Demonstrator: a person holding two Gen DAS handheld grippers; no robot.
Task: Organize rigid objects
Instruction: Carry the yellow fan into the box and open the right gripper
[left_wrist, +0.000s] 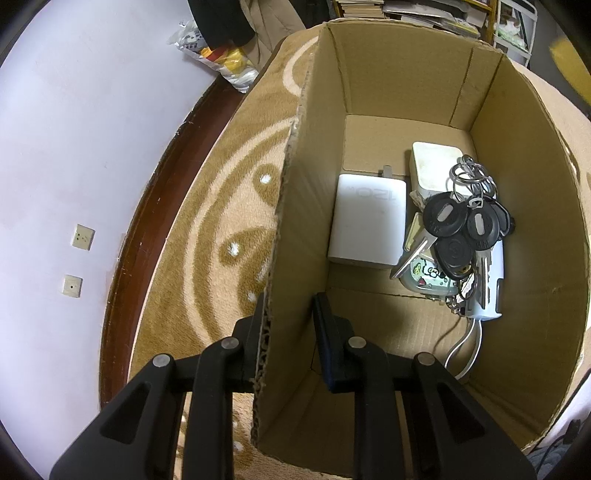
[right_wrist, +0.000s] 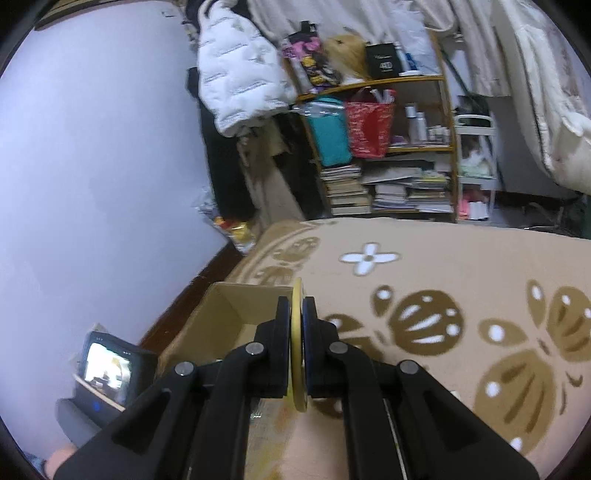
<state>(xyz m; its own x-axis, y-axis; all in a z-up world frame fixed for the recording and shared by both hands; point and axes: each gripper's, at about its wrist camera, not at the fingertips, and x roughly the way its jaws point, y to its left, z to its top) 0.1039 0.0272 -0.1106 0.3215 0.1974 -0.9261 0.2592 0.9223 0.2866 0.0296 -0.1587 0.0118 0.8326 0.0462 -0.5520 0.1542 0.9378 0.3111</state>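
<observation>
Landmark: cardboard box (left_wrist: 373, 92), open-topped, standing on a tan patterned blanket (left_wrist: 229, 206); also seen in the right wrist view (right_wrist: 229, 314), low and left of centre.

Left gripper (left_wrist: 288, 314): astride the box's near-left wall, one finger outside, one inside, pressed onto the corrugated edge. Pointing steeply down into the box.

Right gripper (right_wrist: 297, 306): pinching a flat yellow disc (right_wrist: 297, 354) edge-on between its pads, nearly closed. Held above the blanket (right_wrist: 443, 266), just right of the box's right wall, the disc's top edge level with the box rim.

Inside the box, on its floor:
- White rectangular charger (left_wrist: 367, 221), flat, toward the left wall, grey prongs at its far end.
- Off-white squarish block (left_wrist: 436, 162), toward the far-right corner, just beside the charger.
- Bunch of keys (left_wrist: 458, 229) with black round heads and steel rings, heaped on the items along the right side.
- Small case with cartoon print (left_wrist: 424, 277), partly under the keys.
- White device with cable (left_wrist: 491, 291), nearest the right wall, its cable trailing toward the near wall.

Outside the box:
- Pale wall (left_wrist: 74, 147) with two sockets, left of the box.
- Cluttered shelf unit (right_wrist: 388, 147), well beyond the box.
- Small lit screen (right_wrist: 107, 373), left of the box, against the wall.
</observation>
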